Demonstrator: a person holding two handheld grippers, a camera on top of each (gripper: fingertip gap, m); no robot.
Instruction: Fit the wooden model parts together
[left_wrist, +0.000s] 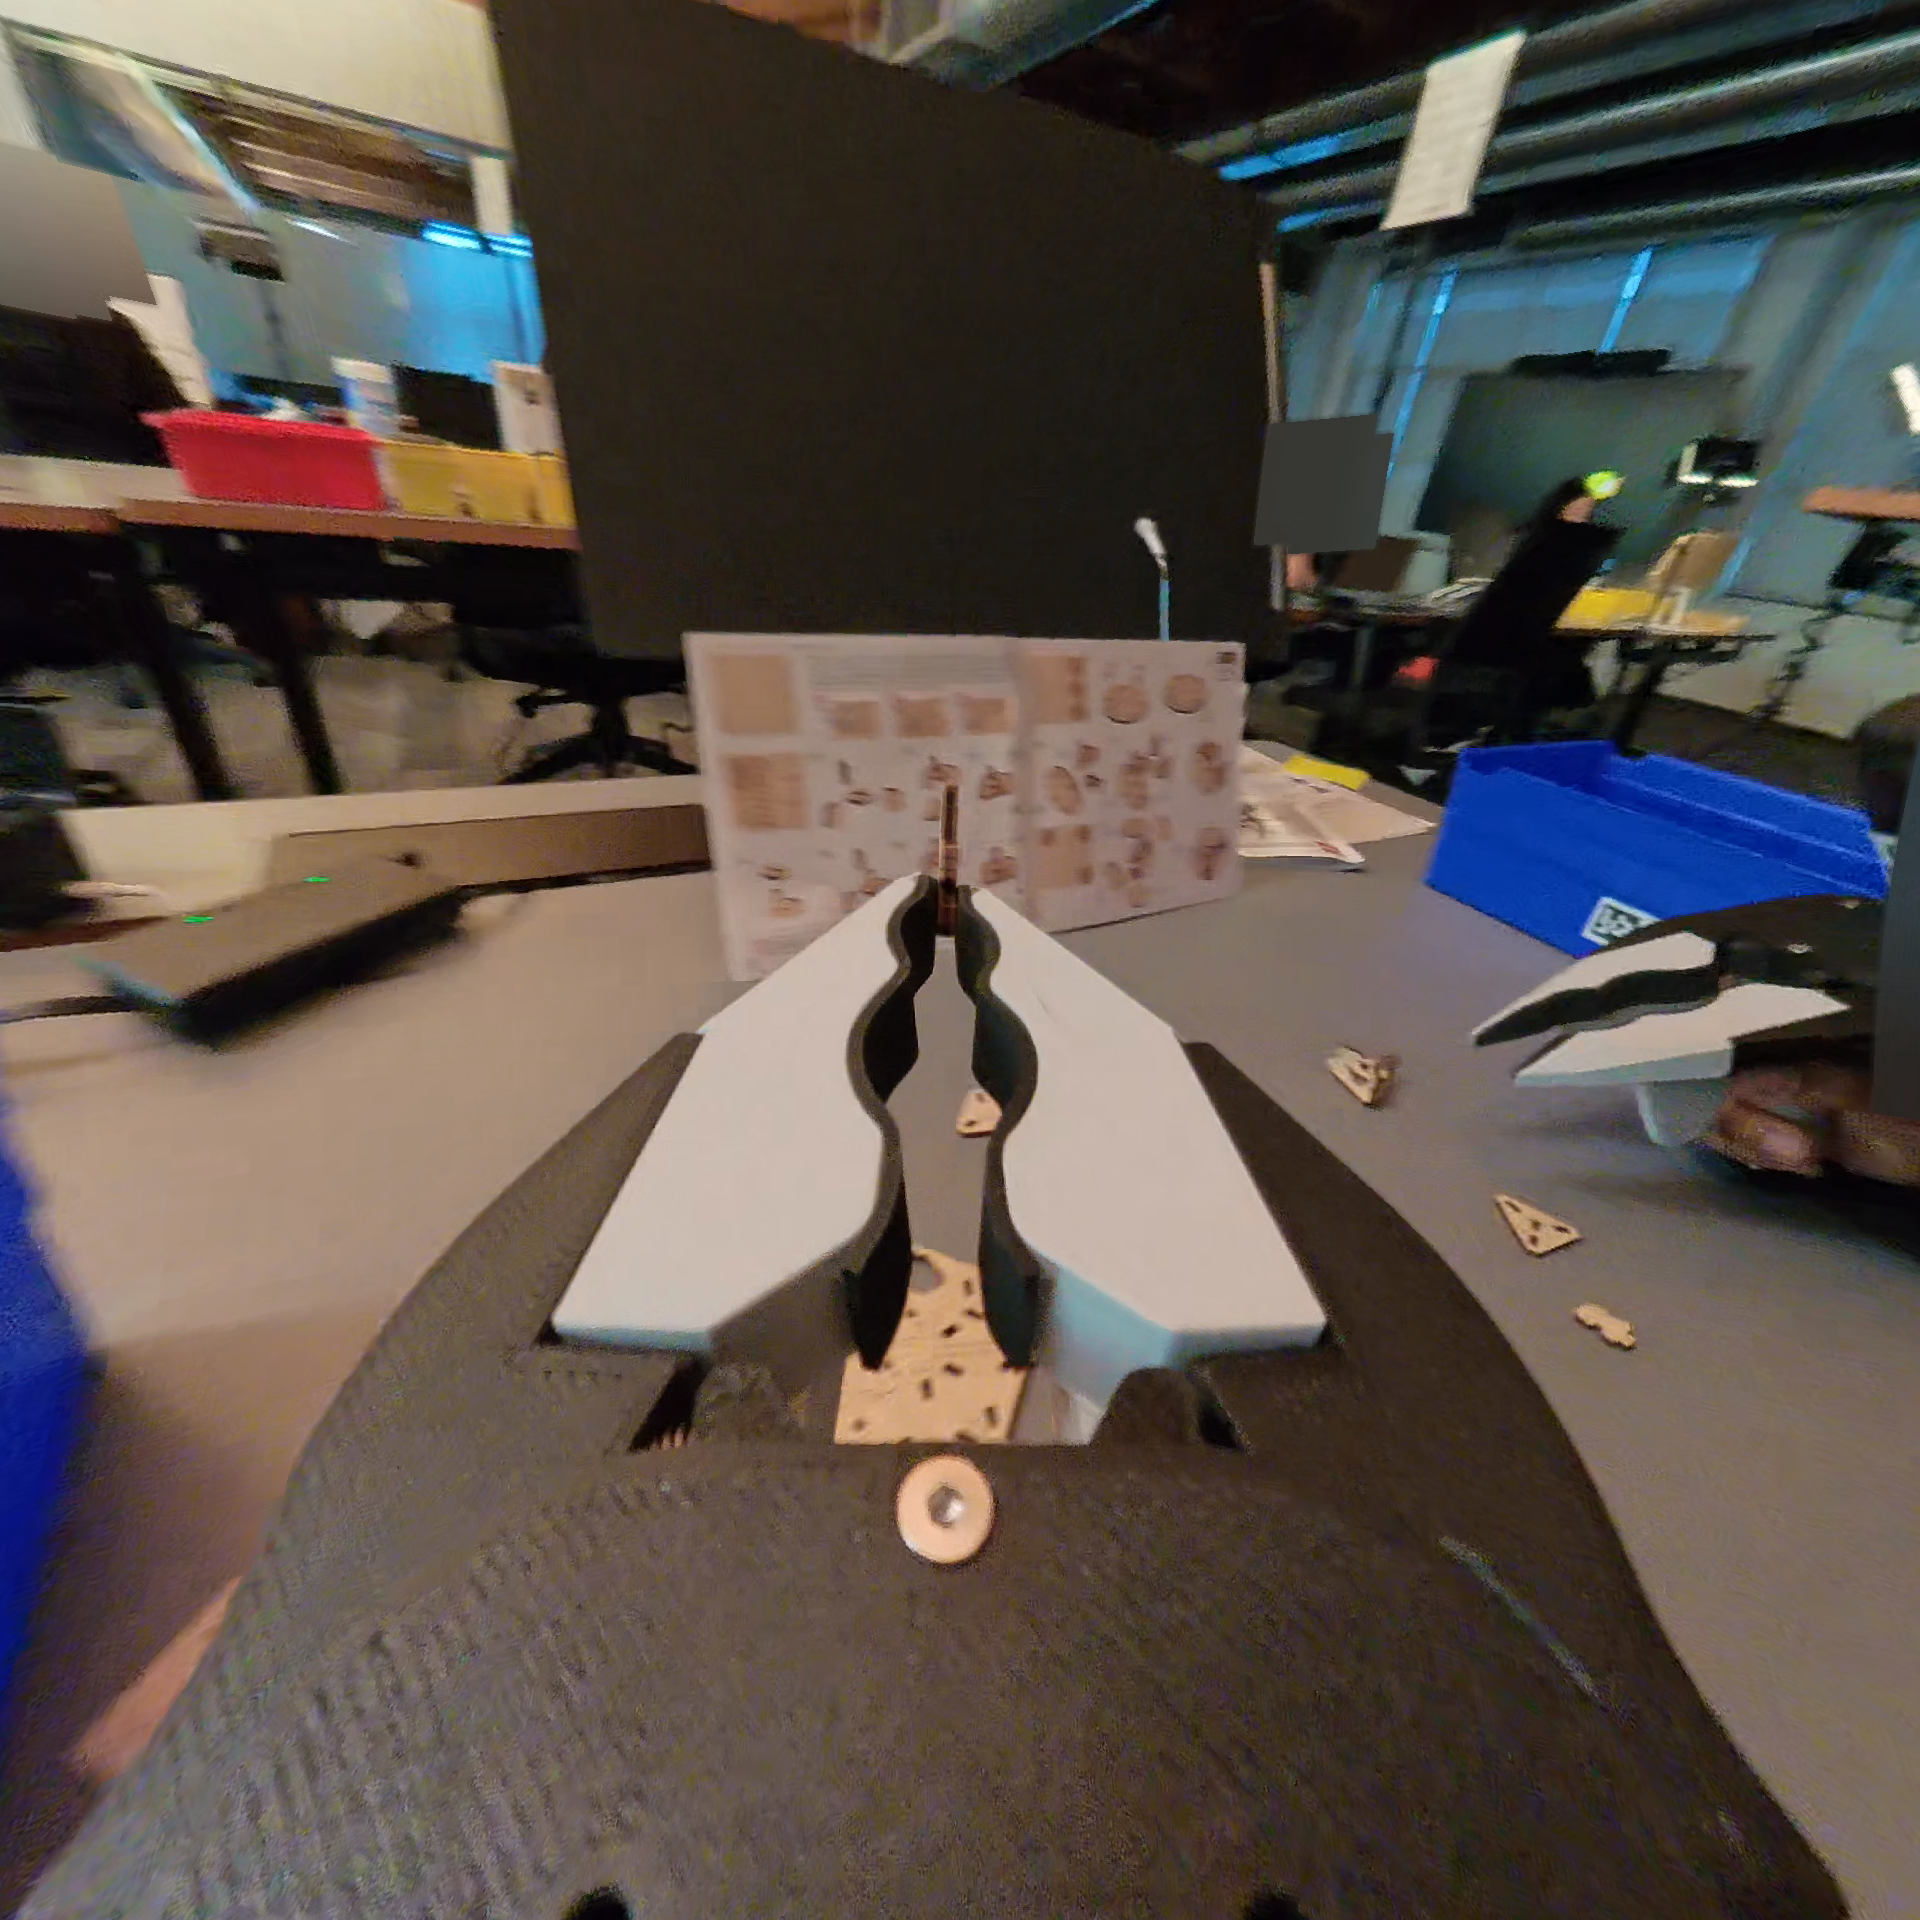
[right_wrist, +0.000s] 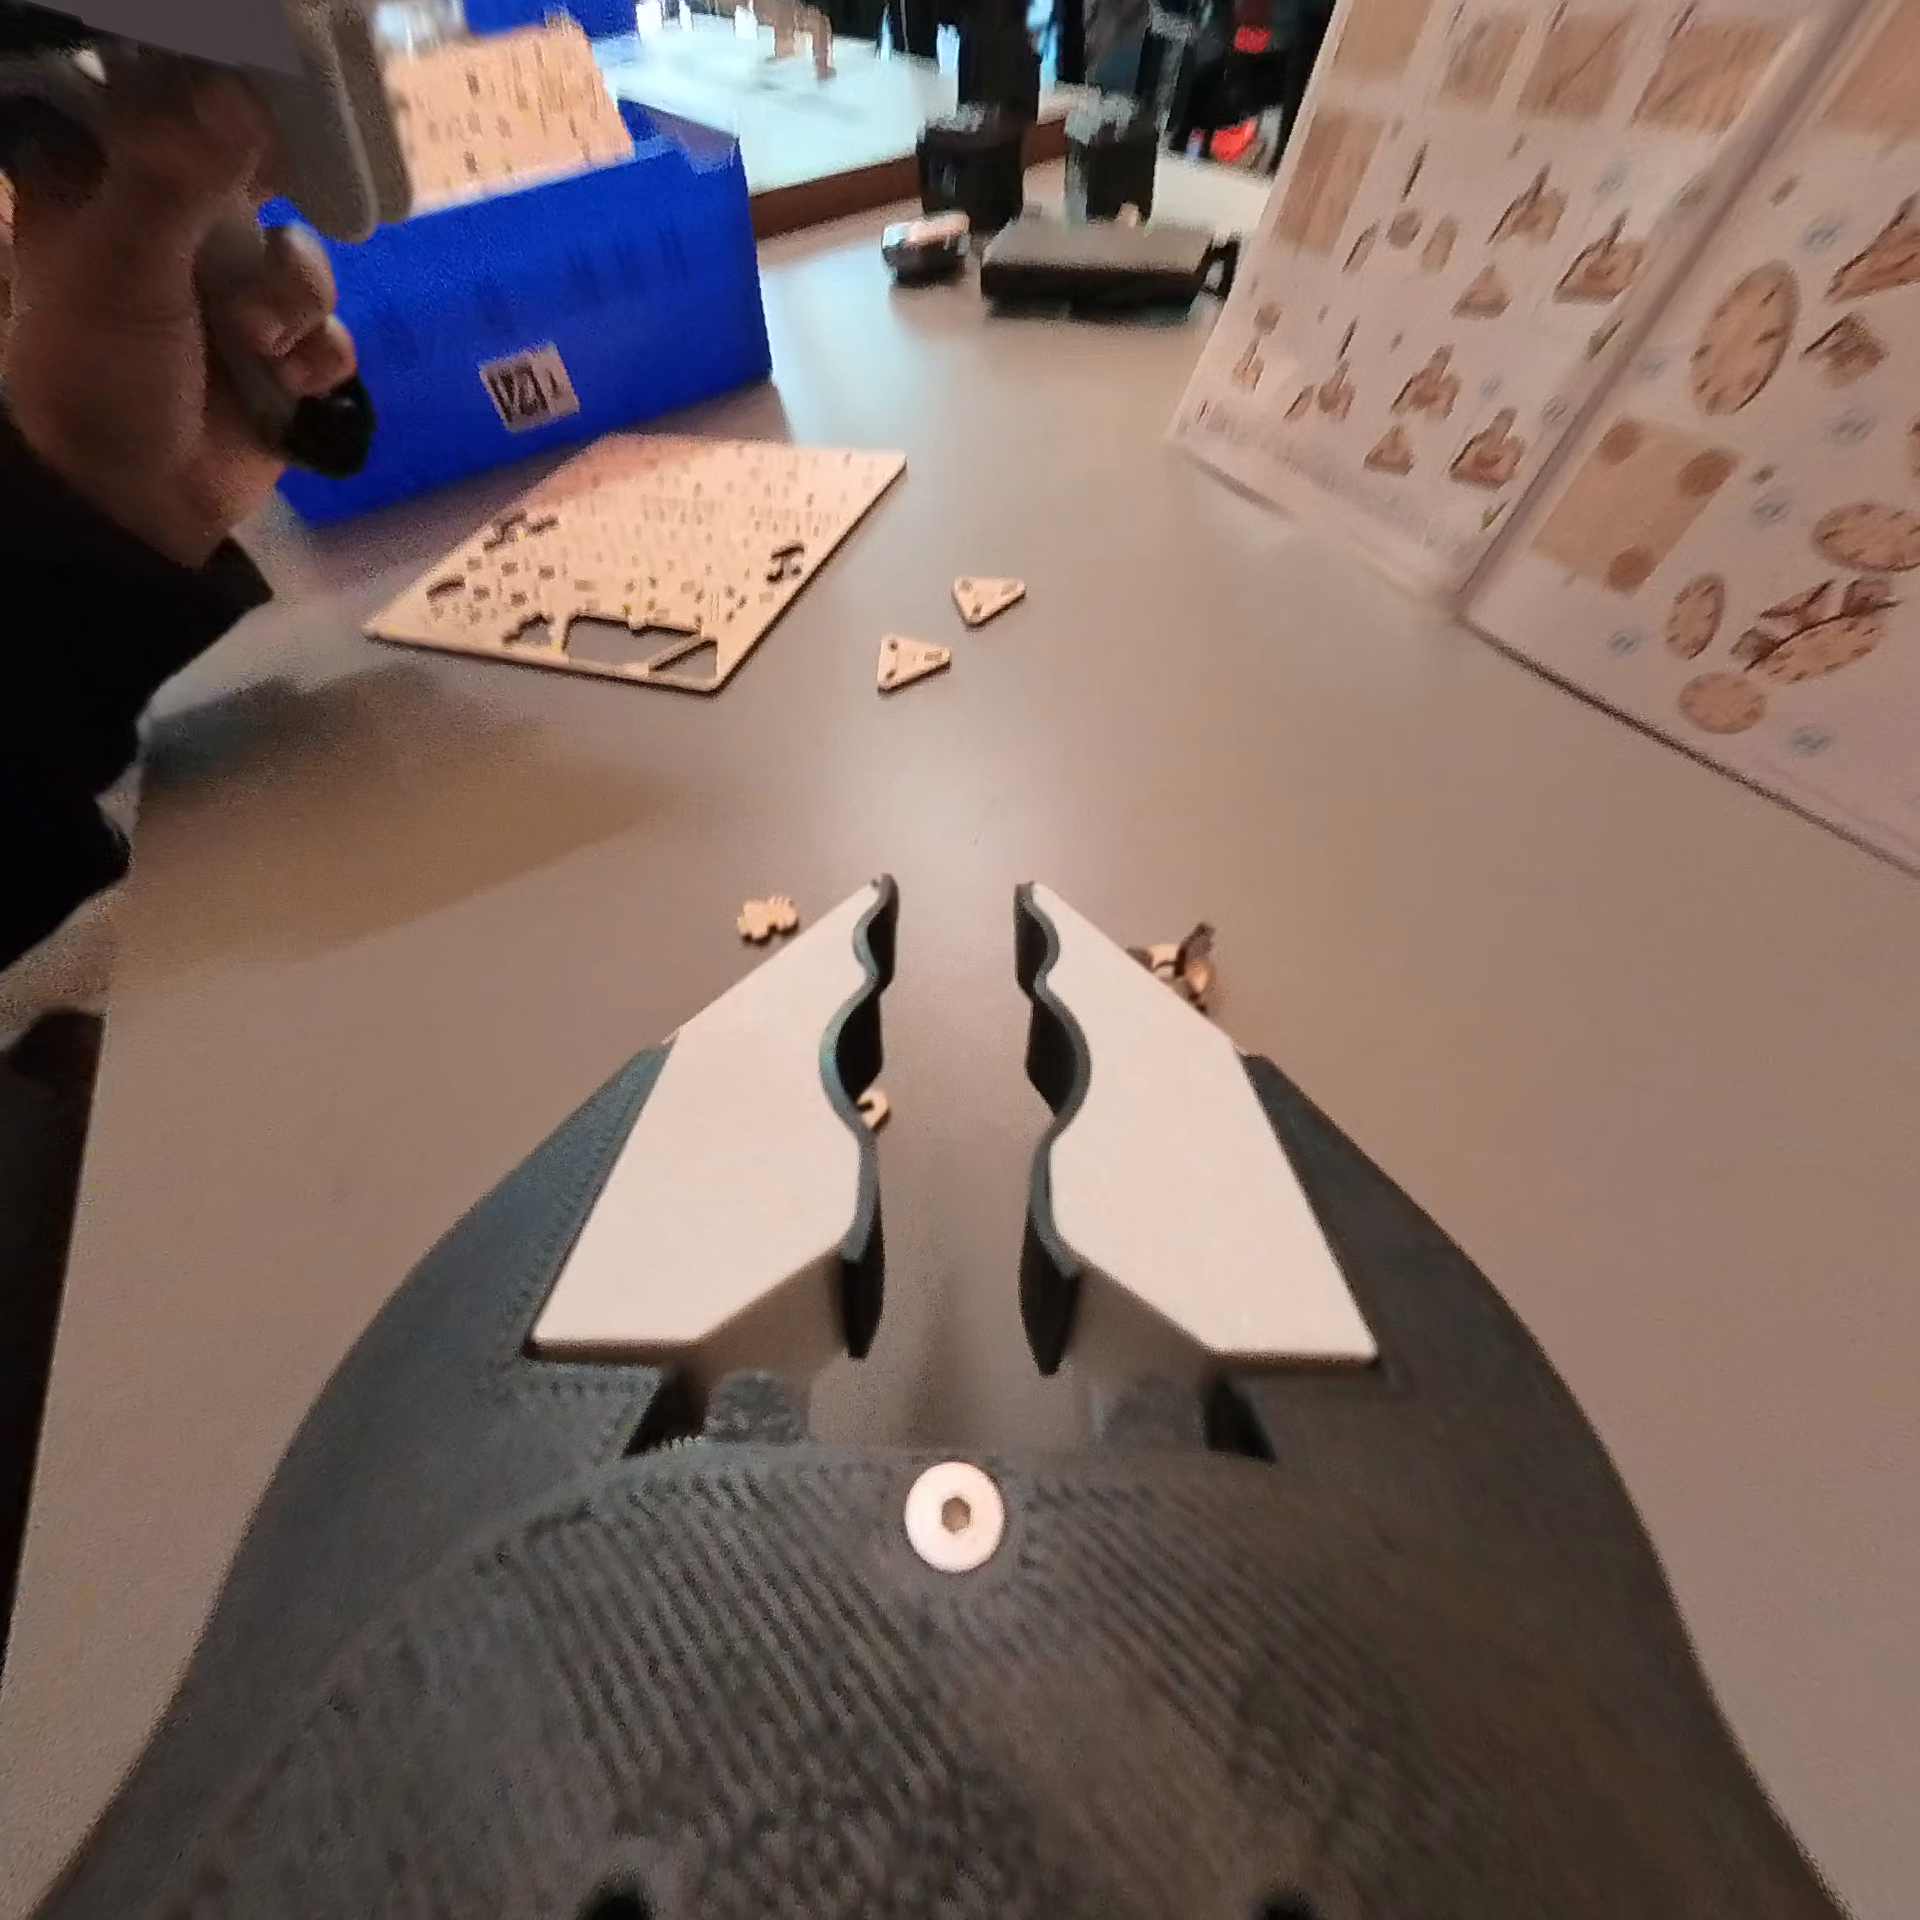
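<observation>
My left gripper (left_wrist: 945, 896) is shut on a thin flat wooden piece (left_wrist: 948, 842). The piece stands upright and edge-on between the fingertips, above the grey table (left_wrist: 1299, 1403). A perforated wooden sheet (left_wrist: 930, 1371) lies under this gripper and also shows in the right wrist view (right_wrist: 644, 561). My right gripper (right_wrist: 956, 894) is open with nothing between its fingers, low over the table. A small lobed wooden piece (right_wrist: 767, 918) lies just left of its tips and a small assembled wooden part (right_wrist: 1179, 956) just right. The right gripper also shows in the left wrist view (left_wrist: 1496, 1049).
An illustrated instruction sheet (left_wrist: 966, 790) stands upright at the back of the table. Blue bins (left_wrist: 1642, 831) (right_wrist: 540, 301) sit at the sides. Loose wooden triangles (right_wrist: 987, 596) (right_wrist: 910, 661) lie beside the sheet. A black device (left_wrist: 281, 945) lies at the left. A person's hand (right_wrist: 125, 312) is close by. The left gripper's tips are roughly 30 cm from the right gripper's.
</observation>
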